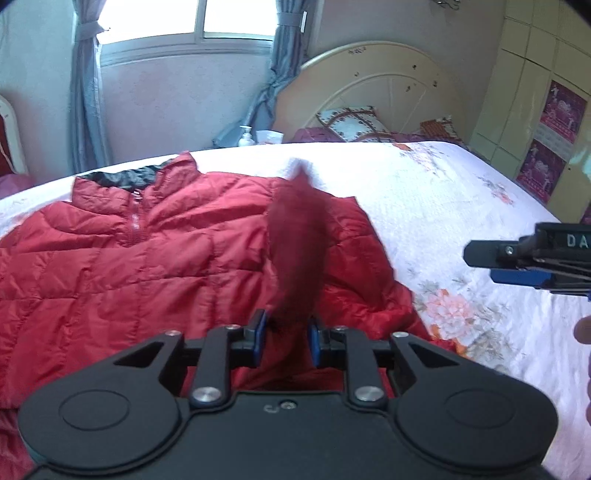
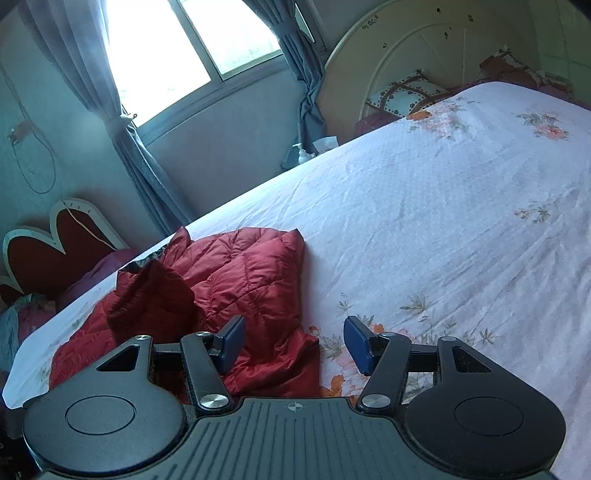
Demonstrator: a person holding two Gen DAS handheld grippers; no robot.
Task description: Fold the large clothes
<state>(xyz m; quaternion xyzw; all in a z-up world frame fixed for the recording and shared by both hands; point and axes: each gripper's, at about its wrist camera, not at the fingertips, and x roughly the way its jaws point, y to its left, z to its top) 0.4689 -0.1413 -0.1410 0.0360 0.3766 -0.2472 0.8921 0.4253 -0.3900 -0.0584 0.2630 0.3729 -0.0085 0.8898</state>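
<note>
Between the blue pads of my left gripper (image 1: pixel 284 341), a blurred, dark-red length of sleeve (image 1: pixel 297 251) rises off the jacket (image 1: pixel 147 258); the jaws are nearly closed and pinch its lower end. The sleeve stands up from the pads and streaks toward the far edge of the bed, its tip lost to motion blur. The jacket itself is a red quilted puffer, lying front-up on the floral bedsheet (image 1: pixel 424 192) with its zip closed, its stand-up collar showing a black lining, and its stitched panels creased and shiny. It fills the left half of the left wrist view and reaches my end of the mattress.

My right gripper (image 2: pixel 295 345) hangs with its jaws spread wide and nothing between them, above the sheet just beside the jacket's edge (image 2: pixel 258 295). In the right wrist view the garment bunches up at lower left, one dark fold lifted above the rest. The same gripper shows side-on at the right edge of the left wrist view (image 1: pixel 495 264). A cream headboard (image 1: pixel 376 99) and patterned pillows (image 1: pixel 351 123) stand at the far end, below a curtained window (image 1: pixel 184 22).
</note>
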